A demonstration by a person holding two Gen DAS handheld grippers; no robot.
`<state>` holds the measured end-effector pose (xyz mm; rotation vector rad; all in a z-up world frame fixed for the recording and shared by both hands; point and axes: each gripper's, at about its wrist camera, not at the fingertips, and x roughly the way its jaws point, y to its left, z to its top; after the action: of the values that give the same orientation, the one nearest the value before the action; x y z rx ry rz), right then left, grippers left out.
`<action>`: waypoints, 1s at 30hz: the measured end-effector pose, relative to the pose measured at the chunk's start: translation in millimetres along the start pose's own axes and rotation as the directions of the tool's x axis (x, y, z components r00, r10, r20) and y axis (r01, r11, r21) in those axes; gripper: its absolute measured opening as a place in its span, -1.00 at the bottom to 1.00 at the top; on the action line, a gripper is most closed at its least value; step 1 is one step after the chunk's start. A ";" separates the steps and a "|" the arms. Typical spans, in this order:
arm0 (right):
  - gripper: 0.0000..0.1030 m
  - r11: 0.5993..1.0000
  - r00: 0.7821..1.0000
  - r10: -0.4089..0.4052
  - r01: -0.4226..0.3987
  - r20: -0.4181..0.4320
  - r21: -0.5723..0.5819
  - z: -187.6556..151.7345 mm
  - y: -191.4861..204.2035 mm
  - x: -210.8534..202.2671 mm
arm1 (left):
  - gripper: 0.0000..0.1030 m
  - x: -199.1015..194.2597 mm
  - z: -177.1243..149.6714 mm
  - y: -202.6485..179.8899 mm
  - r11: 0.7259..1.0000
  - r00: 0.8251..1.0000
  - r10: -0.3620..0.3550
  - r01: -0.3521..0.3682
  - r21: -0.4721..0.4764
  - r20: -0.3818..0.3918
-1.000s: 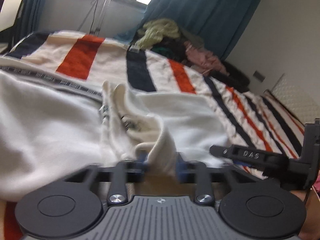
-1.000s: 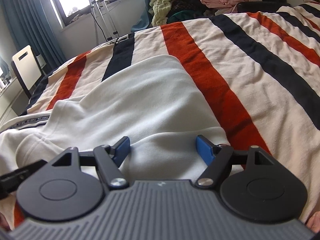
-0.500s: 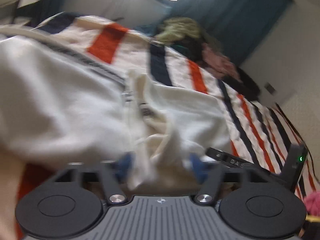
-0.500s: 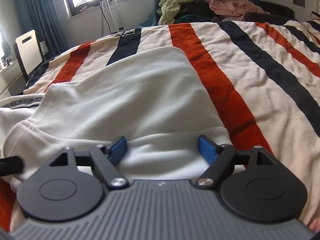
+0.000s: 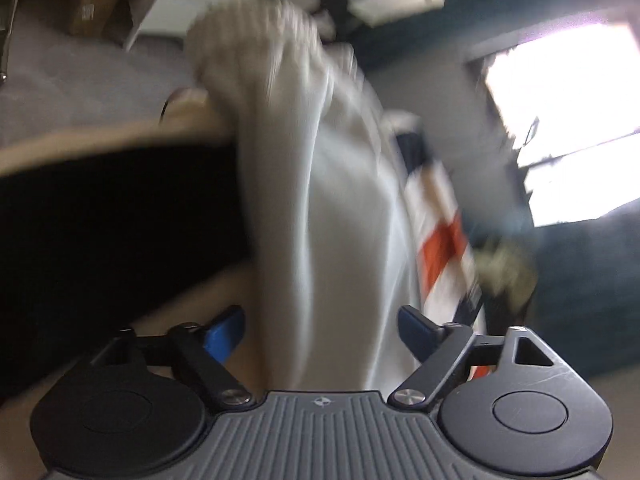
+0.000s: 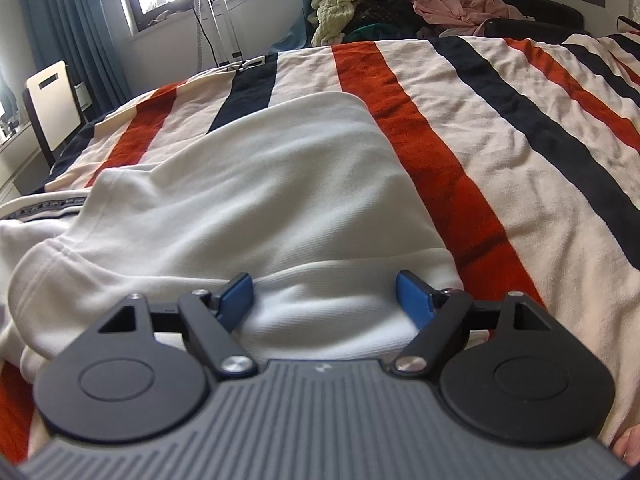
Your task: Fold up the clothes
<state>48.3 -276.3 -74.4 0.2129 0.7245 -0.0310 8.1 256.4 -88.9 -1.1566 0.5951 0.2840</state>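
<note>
A white garment lies spread on the striped blanket, with a dark patterned band at its left edge. My right gripper is open, its blue fingers apart just over the garment's near edge. In the left wrist view the picture is blurred and rolled sideways; the white garment runs between the blue fingers. My left gripper is open, jaws wide apart around the cloth, not pinching it.
A pile of clothes, yellow-green and pink, lies beyond the bed's far end. A stand is by the window and a white chair at the left.
My left gripper opened, letting go of the white cloth, and swung and rolled sharply, so its view is now sideways and blurred. My right gripper stayed open and shifted slightly over the garment.
</note>
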 end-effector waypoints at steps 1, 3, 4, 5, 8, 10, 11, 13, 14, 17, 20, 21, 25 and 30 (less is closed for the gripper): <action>0.56 1.000 1.000 -0.001 0.001 0.000 -0.001 0.1 0.1 0.2 | 0.61 6.0 6.4 0.9 1.000 1.000 0.004 -0.003 -0.009 0.022; 0.56 1.000 1.000 -0.004 0.004 0.000 -0.003 0.5 0.5 0.6 | 0.52 17.5 18.8 2.6 1.000 0.998 0.017 -0.015 -0.021 0.066; 0.56 1.000 1.000 -0.005 0.005 0.000 -0.004 0.8 0.7 0.7 | 0.48 22.4 24.5 3.3 0.999 0.995 0.034 -0.033 -0.010 0.089; 0.56 1.000 1.000 -0.005 0.005 0.001 -0.005 1.0 0.7 0.6 | 0.38 26.5 29.7 3.7 0.999 0.992 0.052 -0.053 0.003 0.113; 0.56 1.000 1.000 -0.004 0.004 0.003 -0.008 1.2 0.6 -0.4 | -0.47 29.1 33.4 2.1 0.998 0.985 0.034 -0.042 0.044 0.168; 0.56 1.000 1.000 -0.004 0.004 0.011 -0.027 -1.8 1.2 0.7 | -0.65 22.6 30.6 -5.0 0.994 0.978 0.022 -0.043 0.102 0.206; 0.57 0.999 1.000 -0.007 0.007 0.013 -0.036 -2.7 2.3 1.6 | -0.70 18.9 25.9 -12.8 0.986 0.973 0.026 -0.062 0.155 0.229; 0.59 0.998 1.000 -0.013 0.014 0.015 -0.054 -4.0 4.9 3.8 | -0.72 10.9 11.2 -33.8 0.956 0.957 0.025 -0.108 0.274 0.290; 0.59 0.999 1.000 -0.012 0.013 0.014 -0.048 -3.5 4.1 3.3 | -0.73 6.1 3.6 -44.9 0.933 0.946 0.018 -0.132 0.335 0.324; 0.56 1.000 1.000 -0.005 0.006 0.010 -0.017 -1.2 -0.1 0.7 | -0.74 -9.3 -26.9 -80.2 0.845 0.906 -0.038 -0.196 0.498 0.421; 0.56 1.000 1.000 -0.005 0.005 0.008 0.014 2.1 -4.0 -2.8 | -0.74 -25.8 -61.5 -116.9 0.757 0.860 -0.123 -0.242 0.607 0.496; 0.56 1.000 1.000 -0.021 0.021 0.018 0.009 3.7 -4.0 -6.3 | -0.74 -29.9 -74.6 -131.1 0.729 0.844 -0.158 -0.251 0.637 0.513; 0.56 0.997 0.994 -0.074 0.073 0.075 0.011 11.5 -9.7 -21.7 | -0.74 -36.6 -134.4 -197.7 0.600 0.780 -0.313 -0.281 0.749 0.543; 0.56 0.986 0.987 -0.093 0.072 0.135 0.153 23.5 -38.1 -42.6 | -0.75 -44.8 -229.9 -258.2 0.483 0.759 -0.465 -0.214 0.849 0.456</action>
<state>27.9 -320.3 -36.2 0.3188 0.5894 -0.1778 34.4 -51.0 73.5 -0.0145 -0.0470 0.1696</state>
